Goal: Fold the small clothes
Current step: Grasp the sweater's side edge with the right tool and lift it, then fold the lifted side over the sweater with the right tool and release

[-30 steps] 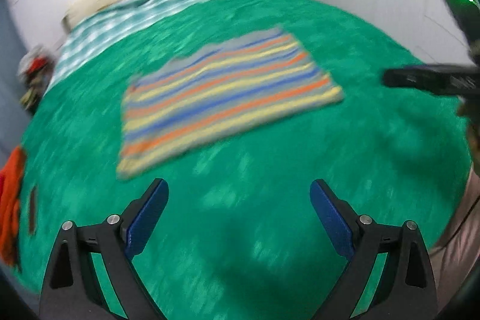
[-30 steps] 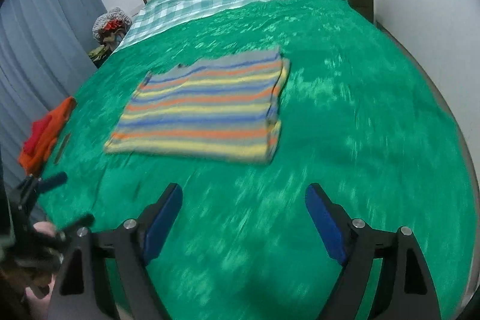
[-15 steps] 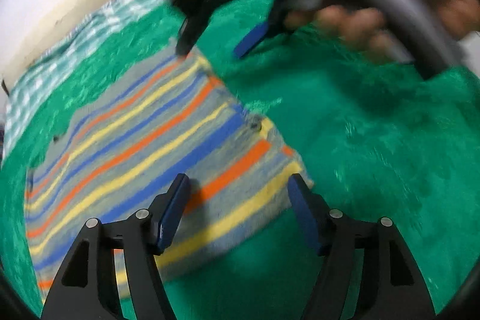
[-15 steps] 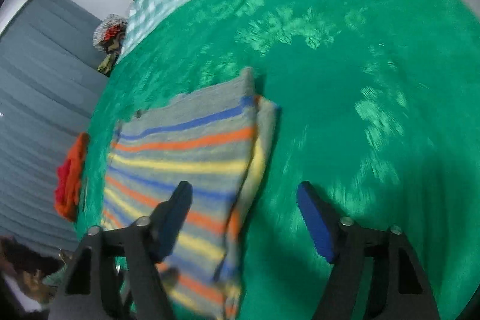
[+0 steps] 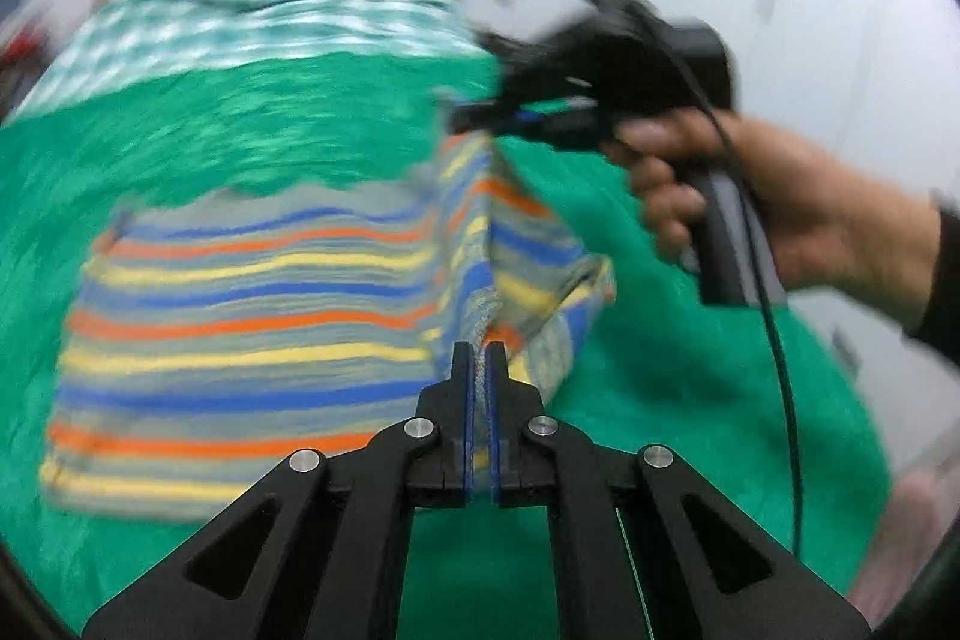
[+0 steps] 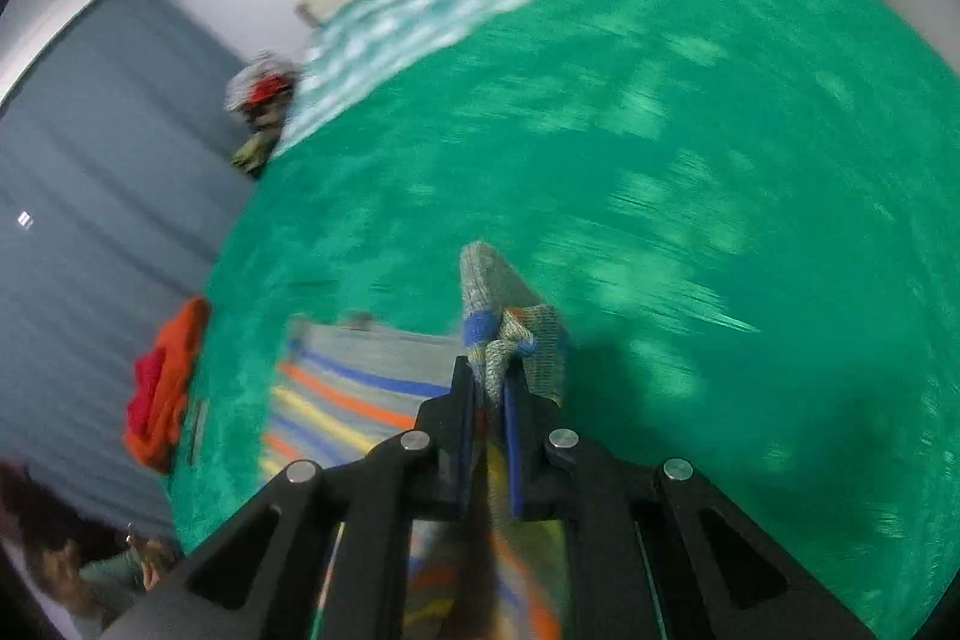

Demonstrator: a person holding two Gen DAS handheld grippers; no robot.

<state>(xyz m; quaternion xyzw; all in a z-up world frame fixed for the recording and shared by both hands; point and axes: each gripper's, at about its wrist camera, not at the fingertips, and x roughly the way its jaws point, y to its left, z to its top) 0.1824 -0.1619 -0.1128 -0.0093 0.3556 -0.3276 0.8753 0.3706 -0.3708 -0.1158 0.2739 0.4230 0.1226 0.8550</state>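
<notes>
— Stripes everywhere: where does the shirt [image 5: 252, 316] lie?

— On the green bed [image 5: 240, 124], filling the lower left and middle of the left wrist view. Its right edge is lifted into a ridge that runs from the bottom centre up toward the upper right.

— And the left claw [image 5: 479, 358]?

— Its jaws have just been closing and now pinch the near end of that ridge at bottom centre, with cloth between the blue pads.

— The right claw [image 5: 480, 118]?

— Seen from the left wrist view it sits in the upper right, held in a hand [image 5: 780, 220], clamped on the far end of the same raised edge. Its jaws have just been closing too. In the right wrist view a bunched grey and blue fold of the shirt [image 6: 504, 328] stands up from between its pads at lower centre.

— Anything else on the bed?

— An orange and red cloth [image 6: 162, 388] at the left edge of the right wrist view, well apart from the shirt. A checked sheet [image 5: 258, 22] covers the far end.
</notes>
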